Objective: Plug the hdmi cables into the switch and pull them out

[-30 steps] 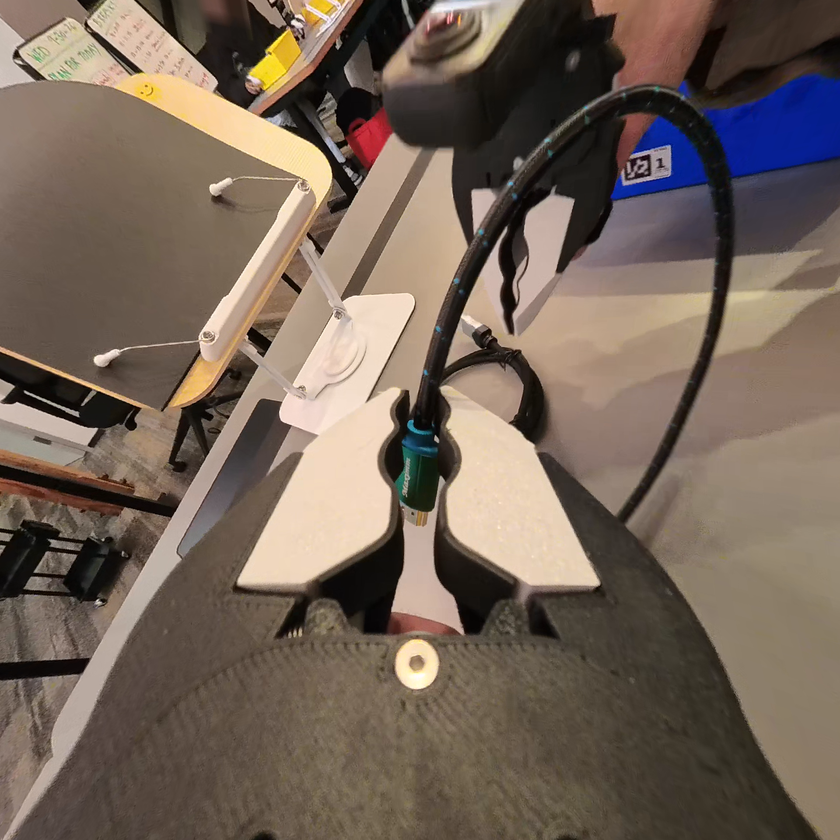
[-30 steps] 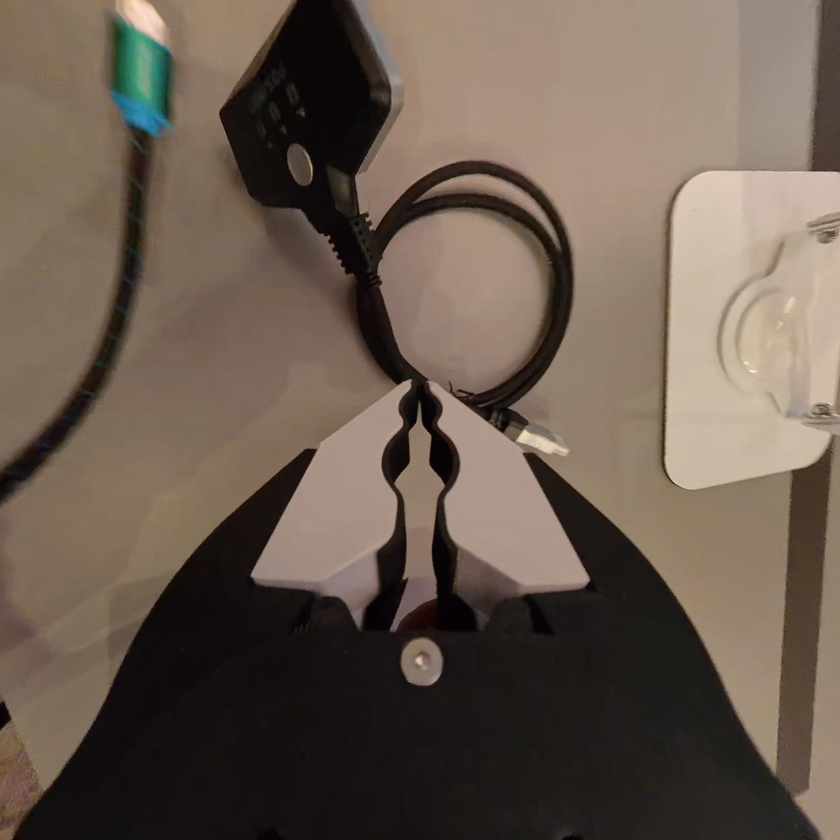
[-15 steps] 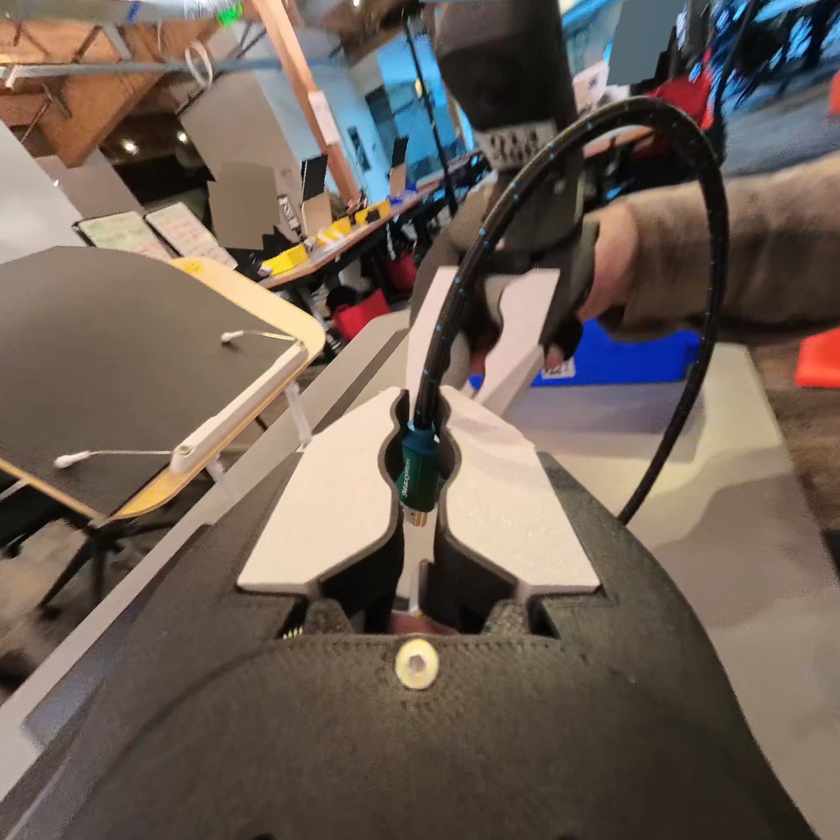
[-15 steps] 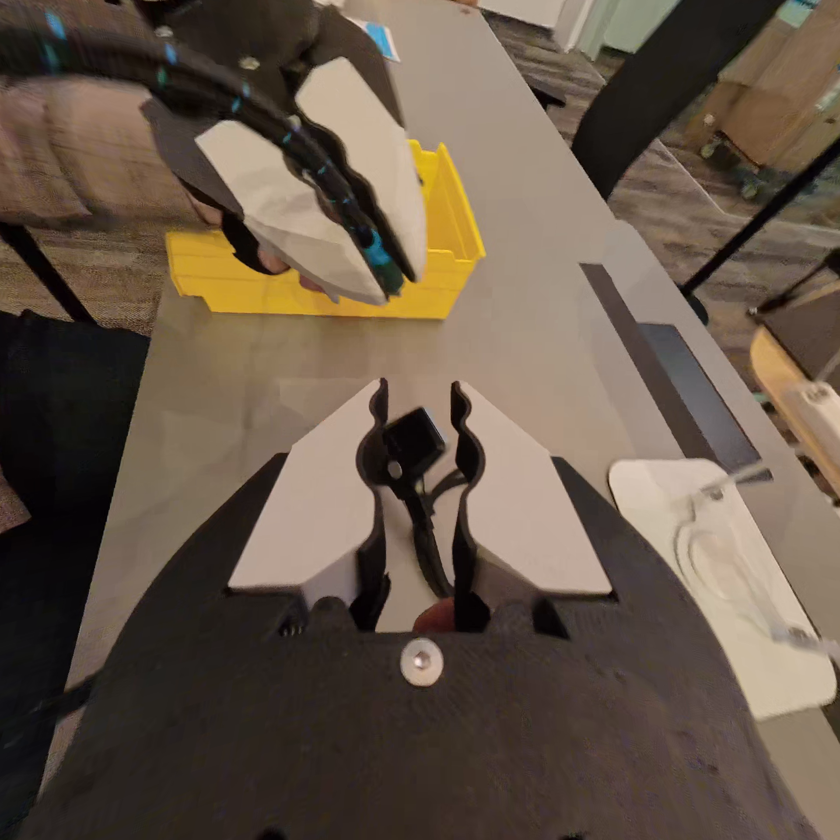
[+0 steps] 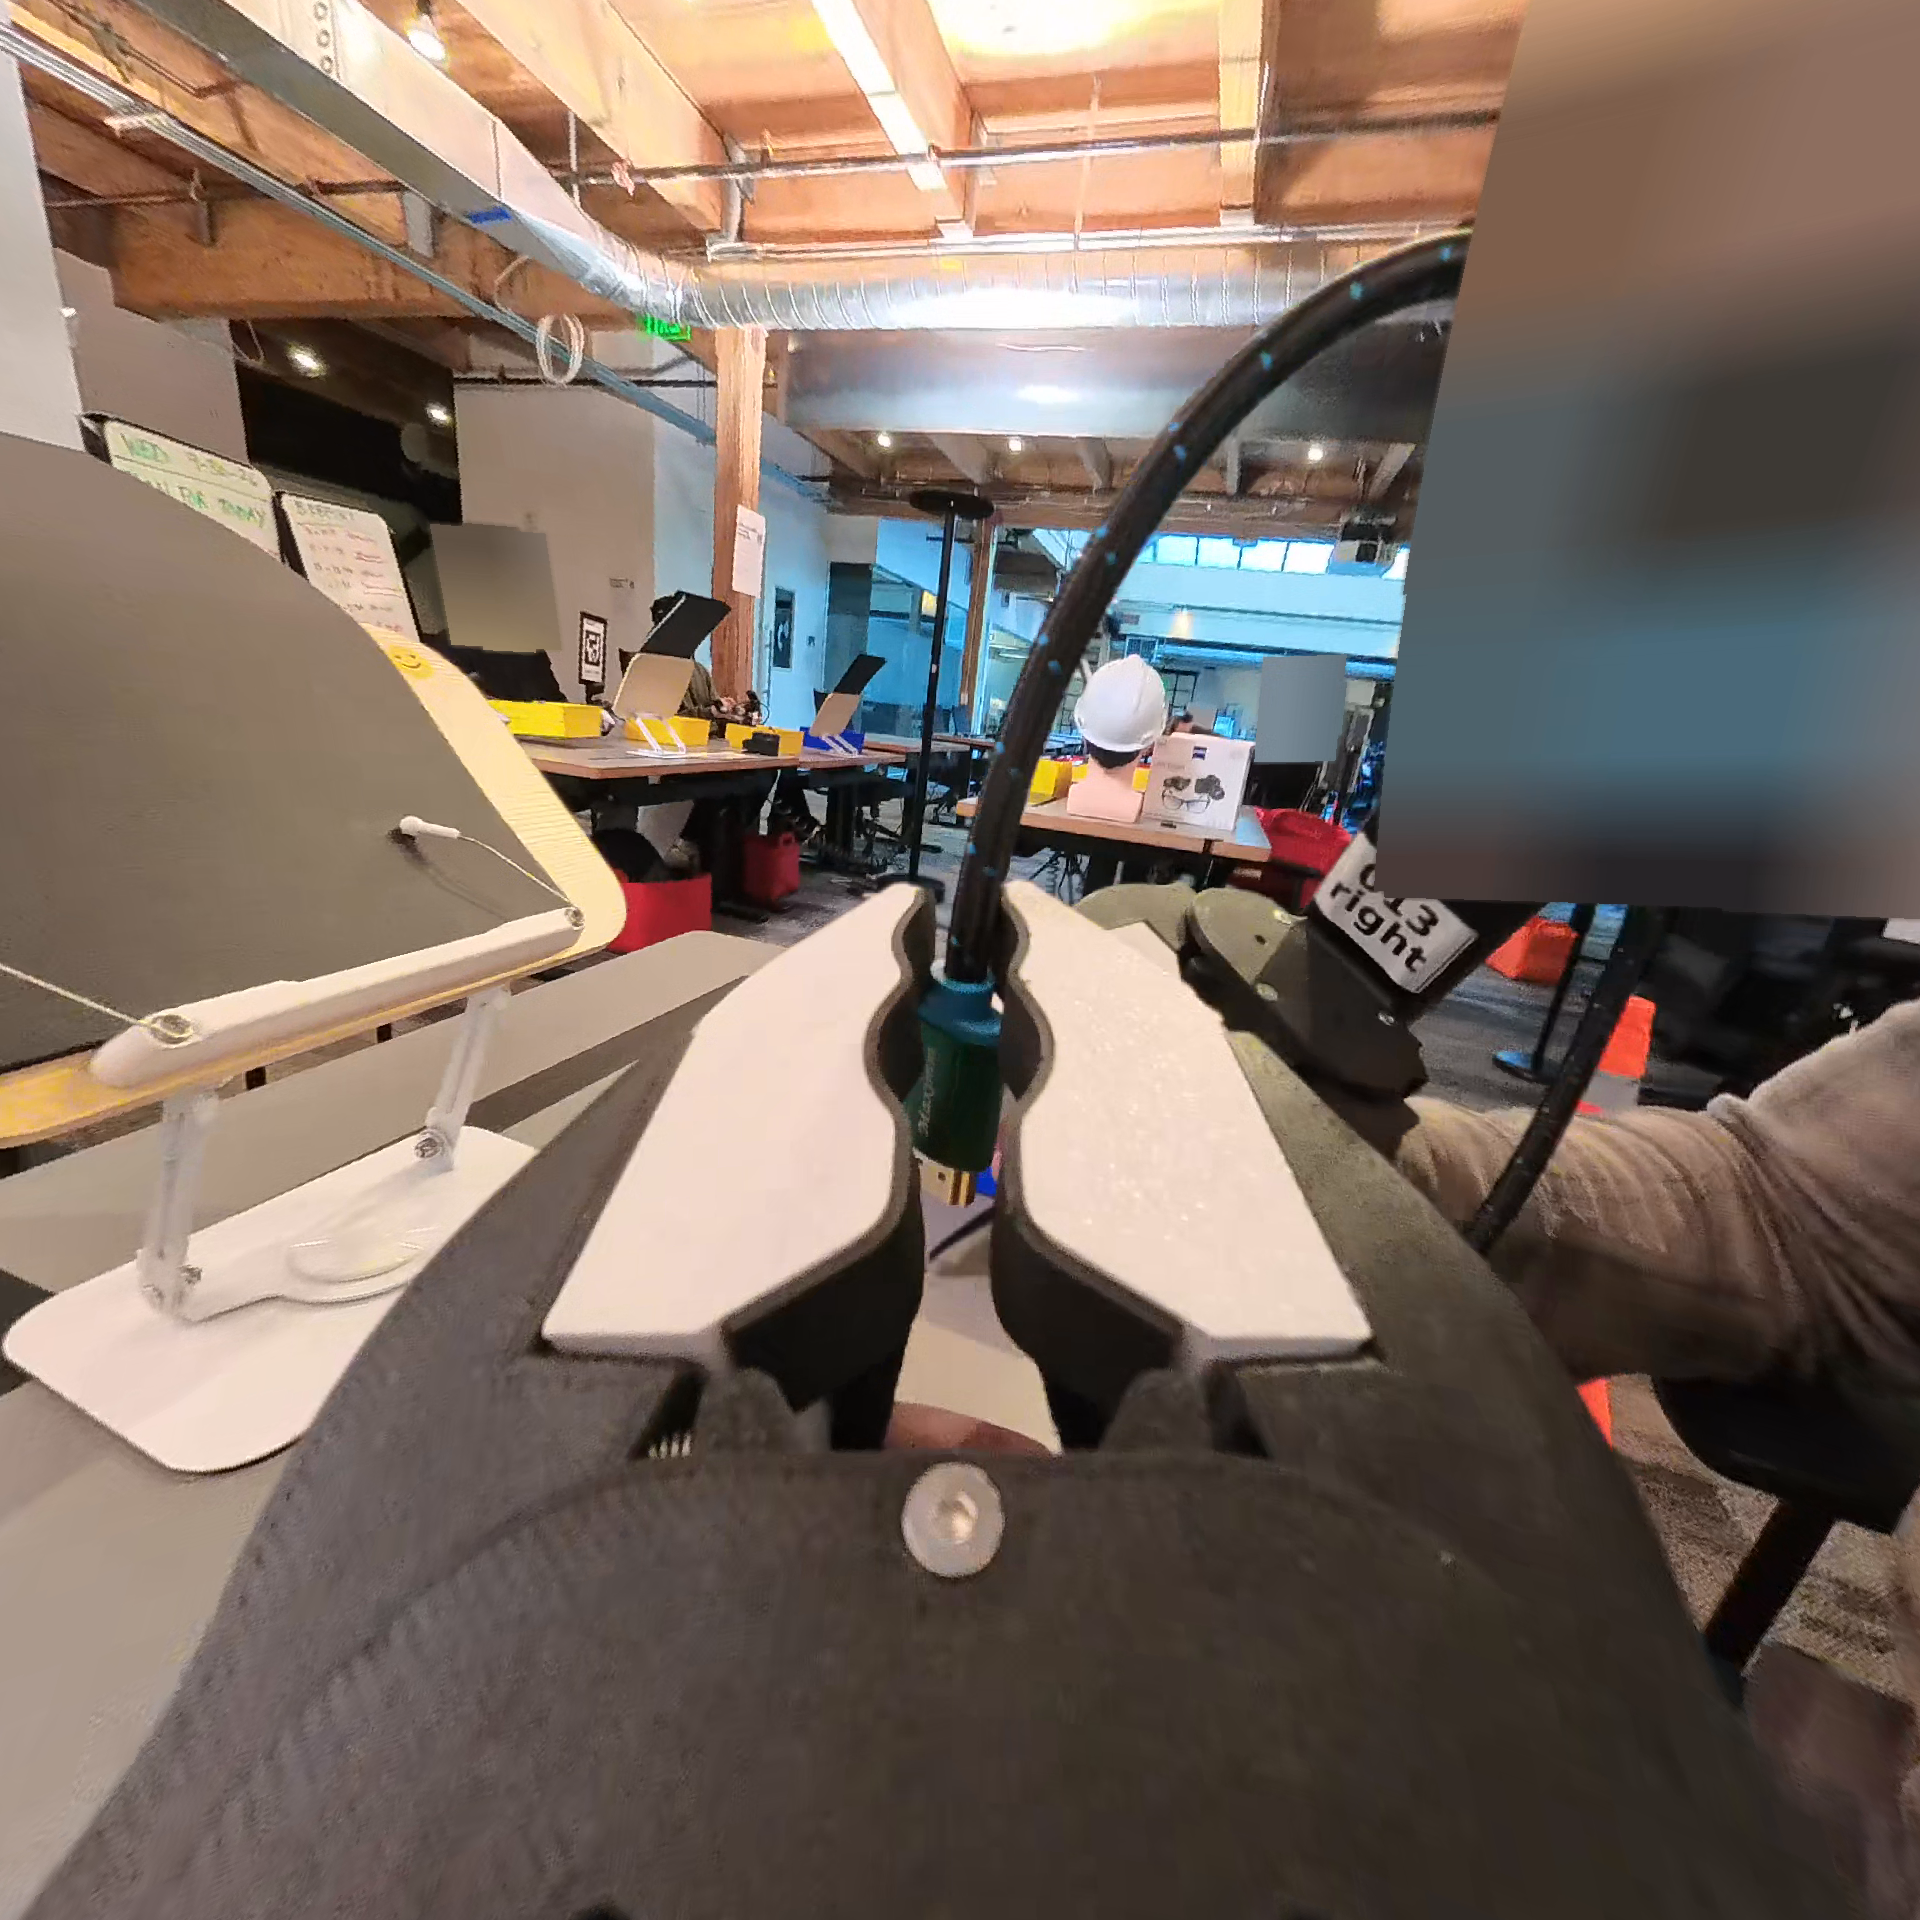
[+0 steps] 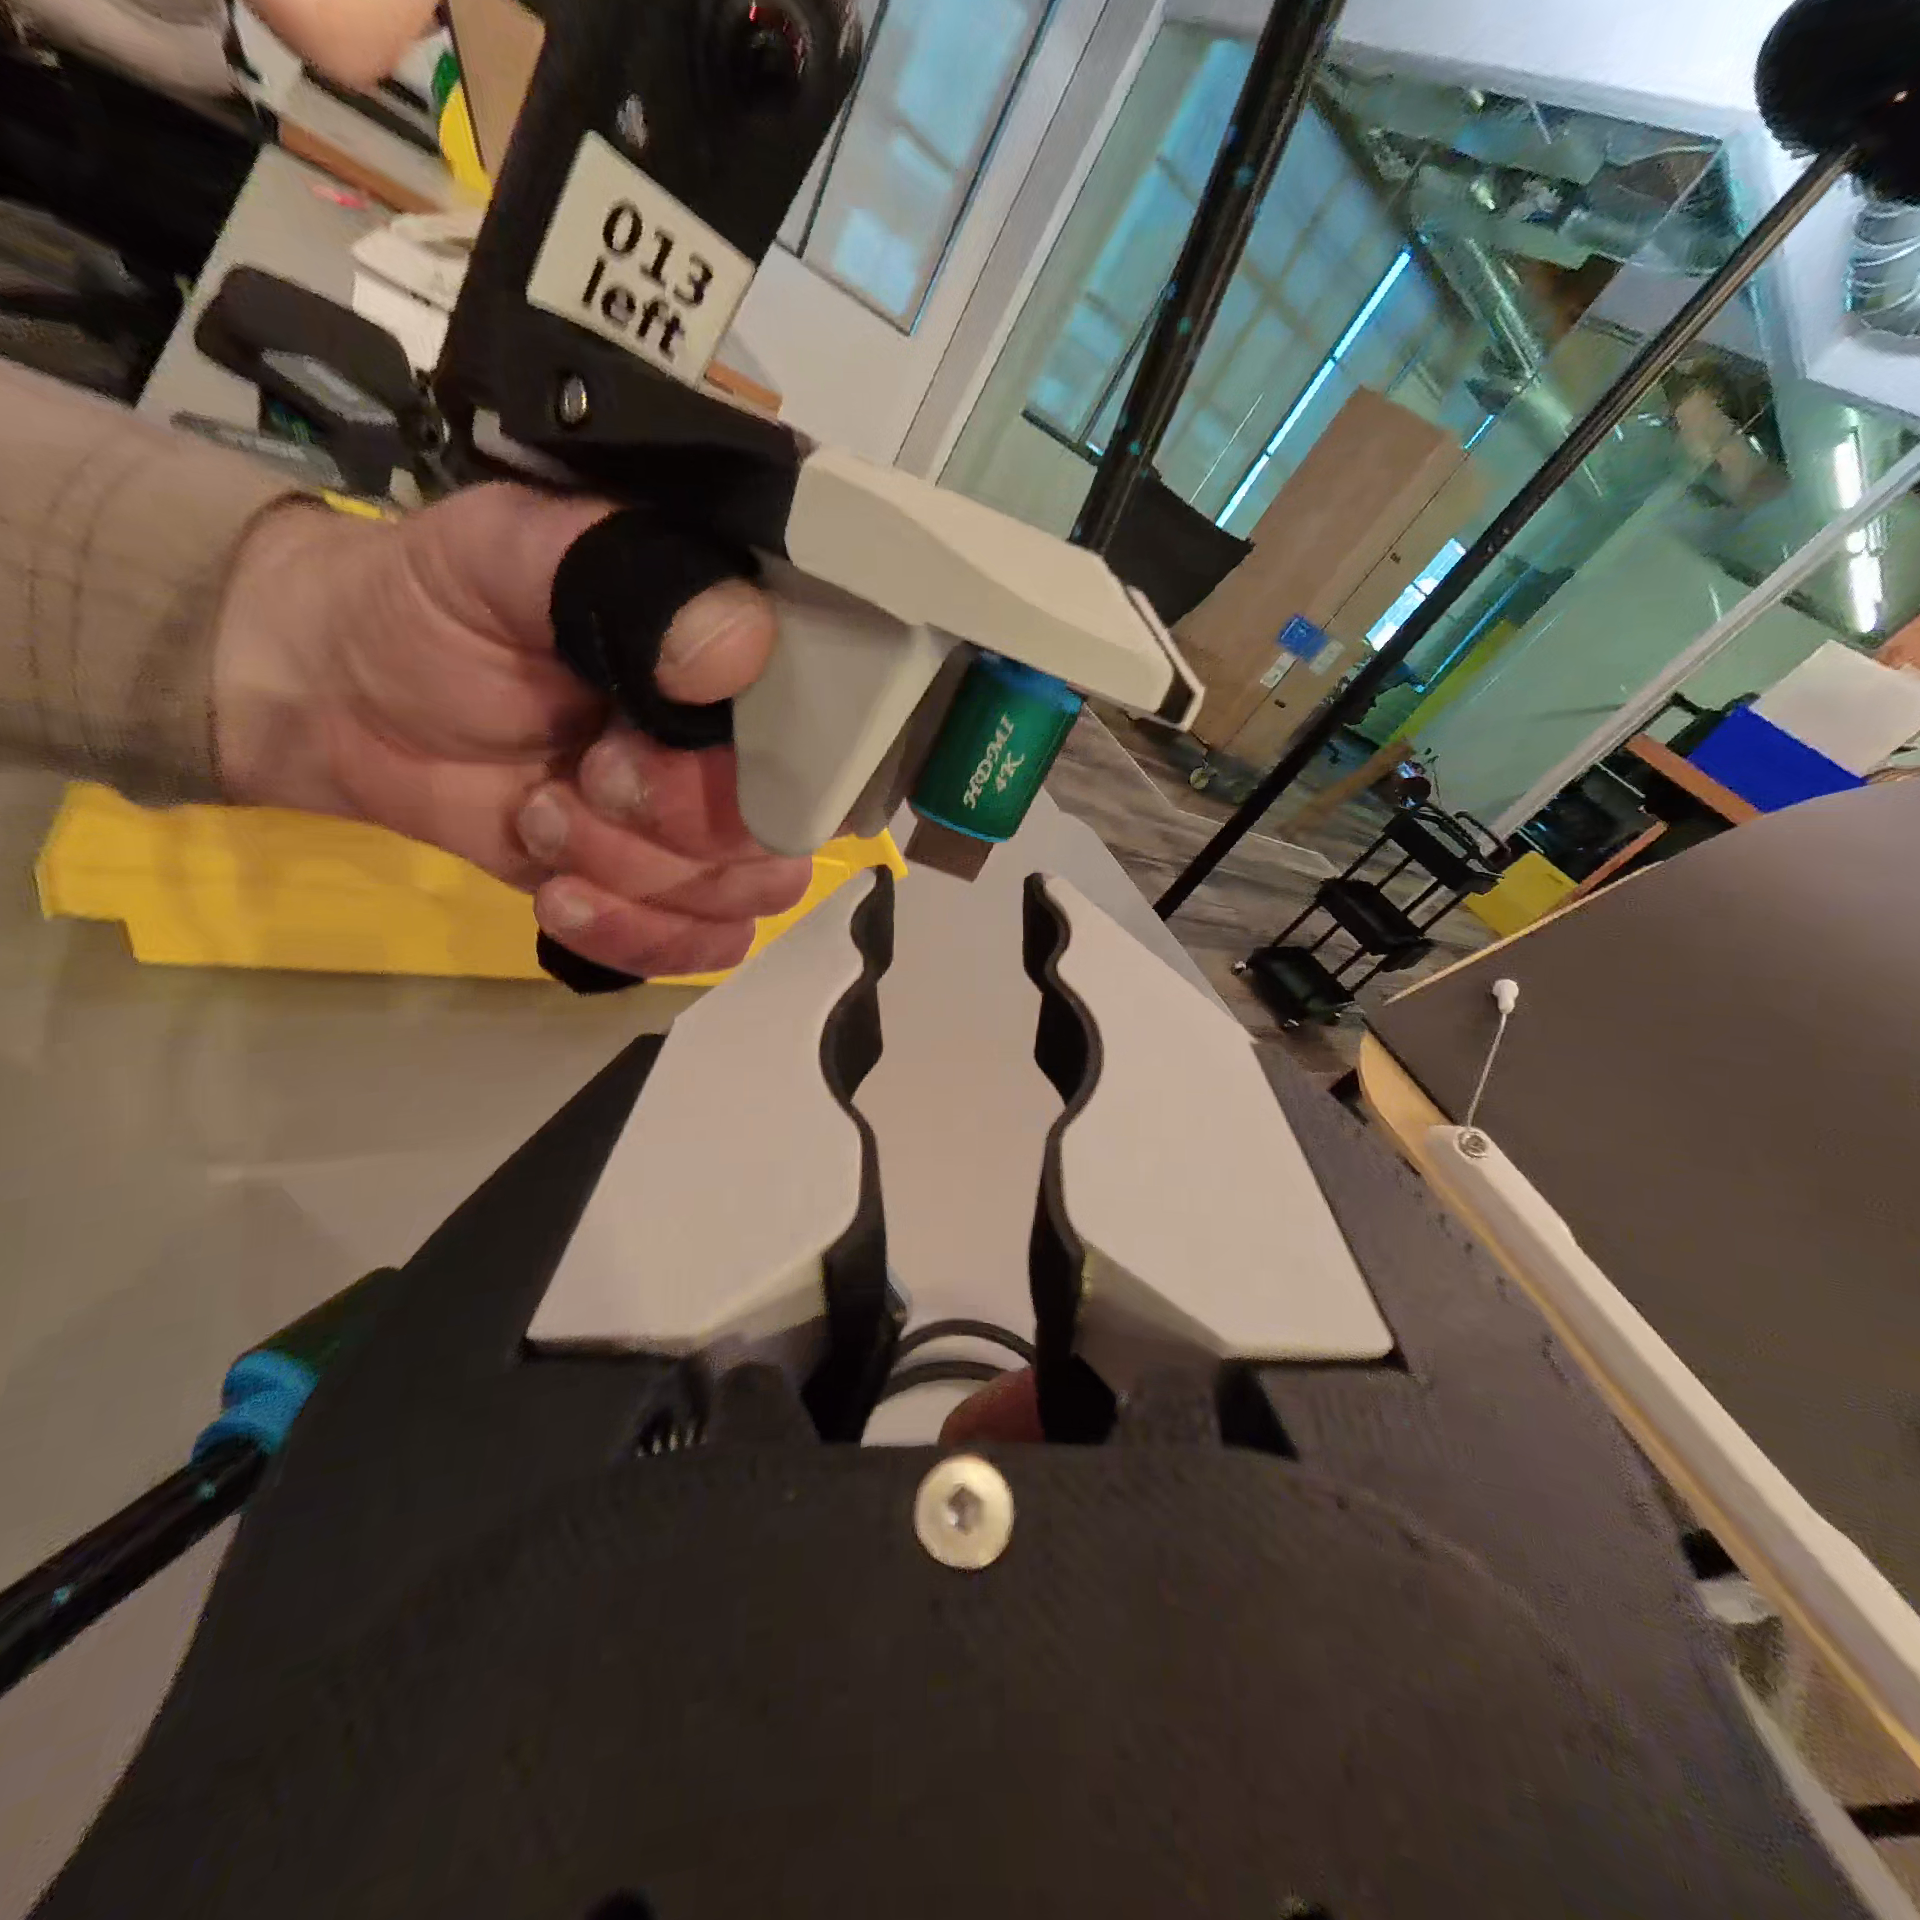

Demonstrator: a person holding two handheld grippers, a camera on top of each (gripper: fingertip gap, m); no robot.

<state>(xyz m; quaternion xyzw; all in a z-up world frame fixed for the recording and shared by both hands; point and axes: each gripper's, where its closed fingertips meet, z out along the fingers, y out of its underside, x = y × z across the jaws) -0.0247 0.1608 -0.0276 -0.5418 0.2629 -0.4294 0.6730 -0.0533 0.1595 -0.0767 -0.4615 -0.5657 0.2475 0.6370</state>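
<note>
Behind the left gripper (image 6: 1049, 717), clamped on the HDMI plug (image 6: 992, 753), a yellow bin (image 6: 260, 894); right gripper (image 6: 956, 914) gapes.

- The braided cable (image 5: 1049, 665) arcs toward one o'clock and vanishes behind a grey mosaic patch.
- A second plug's teal collar (image 6: 255, 1397) shows at eight o'clock; the right hand-held gripper (image 6: 956, 904) hides its tip.
- The yellow bin (image 6: 260, 894) is partly covered by a hand (image 6: 499, 707).
- The switch appears in neither view.
</note>
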